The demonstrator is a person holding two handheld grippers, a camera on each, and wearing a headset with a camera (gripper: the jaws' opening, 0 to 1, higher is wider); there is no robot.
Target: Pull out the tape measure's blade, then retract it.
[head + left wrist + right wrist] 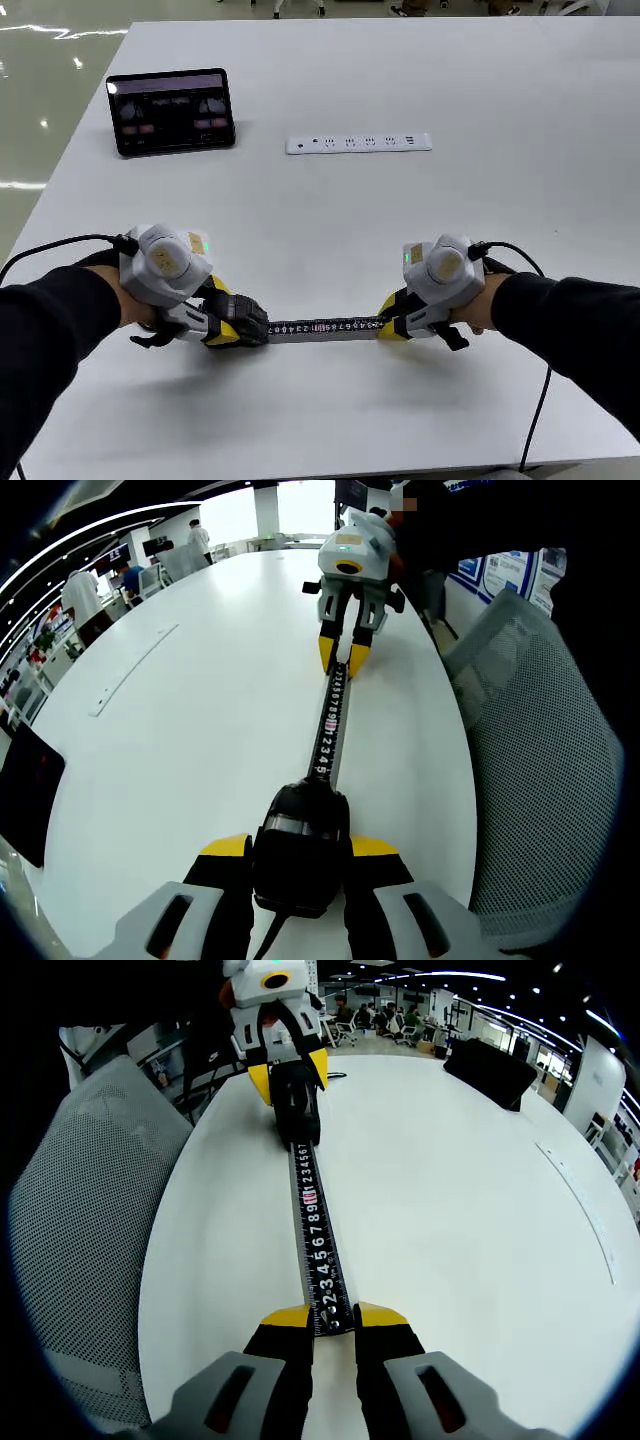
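Here the tape measure (pixel 290 325) lies stretched flat along the white surface (pixel 400 220), close to its 6 o'clock edge in the head view. Its black case (pixel 245 320) sits at the 9 o'clock end, and the blade (pixel 320 327) runs out of it towards 3 o'clock, numbers facing up.

The left gripper (pixel 228 322) has its jaws closed on the case. In the left gripper view the yellow-tipped jaws press against the case's two sides, with the case sitting squarely between them at 6 o'clock. From there the blade leads away towards 12 o'clock, to the other gripper.

The right gripper (pixel 388 322) has its jaws pinching the free end of the blade. In the right gripper view the blade's low numbers end right between the two yellow tips at 6 o'clock, and only a narrow gap shows between the jaws. The strip runs straight up to the case at 12 o'clock and rests on the surface along its whole visible length.

Both grippers are held low over the surface, a dark sleeve behind each.

In the head view a dark tablet (pixel 171 110) stands at 10 o'clock and a white power strip (pixel 358 143) lies at 12 o'clock, both well apart from the tape. A grey mesh chair (pixel 85 1220) stands beside the surface's edge.
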